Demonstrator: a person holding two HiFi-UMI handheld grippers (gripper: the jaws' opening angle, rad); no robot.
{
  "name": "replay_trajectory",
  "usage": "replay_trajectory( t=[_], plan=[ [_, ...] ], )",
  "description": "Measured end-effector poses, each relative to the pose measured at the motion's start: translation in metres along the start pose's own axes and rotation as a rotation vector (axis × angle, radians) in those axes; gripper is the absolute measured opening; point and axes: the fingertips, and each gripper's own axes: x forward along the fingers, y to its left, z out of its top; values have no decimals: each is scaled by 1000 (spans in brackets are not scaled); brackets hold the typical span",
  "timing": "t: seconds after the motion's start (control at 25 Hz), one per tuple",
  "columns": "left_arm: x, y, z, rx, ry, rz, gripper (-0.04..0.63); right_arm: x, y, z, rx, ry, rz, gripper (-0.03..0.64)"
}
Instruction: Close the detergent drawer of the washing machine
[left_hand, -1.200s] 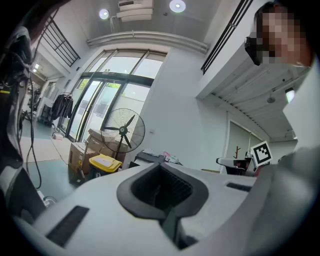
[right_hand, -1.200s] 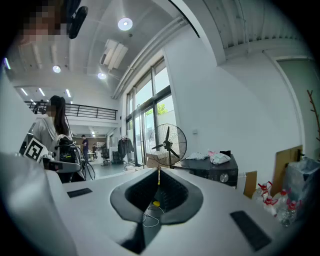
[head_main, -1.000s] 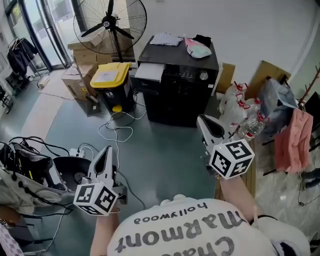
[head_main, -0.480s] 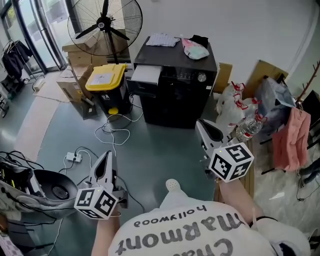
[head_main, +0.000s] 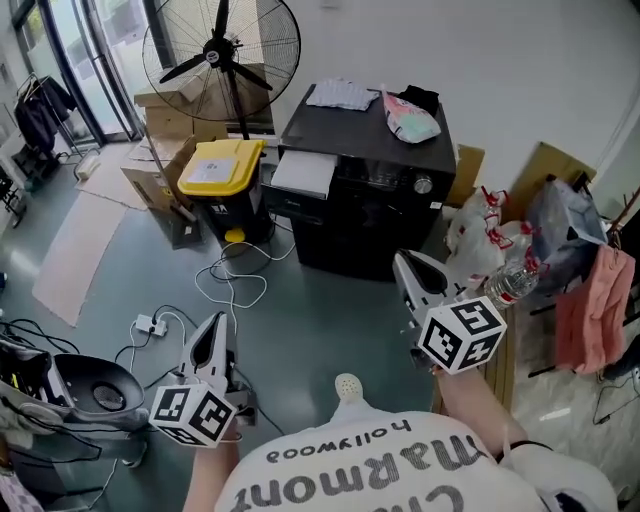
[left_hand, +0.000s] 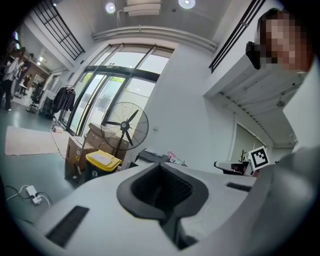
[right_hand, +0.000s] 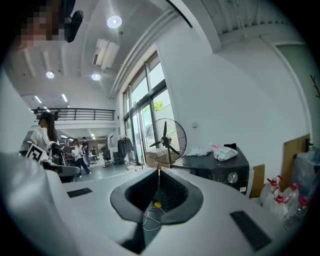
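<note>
Two tongs, left tongs (head_main: 213, 330) and right tongs (head_main: 408, 268), both shut, empty, carried nearer washing machine (head_main: 370, 205) over last second. Detergent drawer (head_main: 303, 172) juts open ahead, between them, well apart. Closing push not yet begun.

left claw (head_main: 213, 325): jaws pressed together, nothing between them; points about level, away from the body; sits low at the left of the head view.
right claw (head_main: 405, 265): jaws together, empty; tilted a touch downward; reaches further forward than the left one.
left marker cube (head_main: 195, 413): at the claw's rear, covering the hand.
right marker cube (head_main: 461, 335): at the claw's rear, covering the hand.
left forearm (head_main: 205, 470): bare, runs from the bottom edge up to the cube.
right forearm (head_main: 470, 390): bare, runs up to its cube.
spacing: claws well apart, roughly parallel, touching nothing.
</note>
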Motion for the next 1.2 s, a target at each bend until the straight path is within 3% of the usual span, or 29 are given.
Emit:
replay_trajectory(
  t=[0.64, 1.2],
  plan=[
    [137, 3, 17, -7, -35, 63, 8, 117, -96, 35, 1, -10, 88, 34],
    [195, 26, -40, -38, 111, 74, 8, 140, -138, 1, 54, 46, 45, 34]
  ],
)
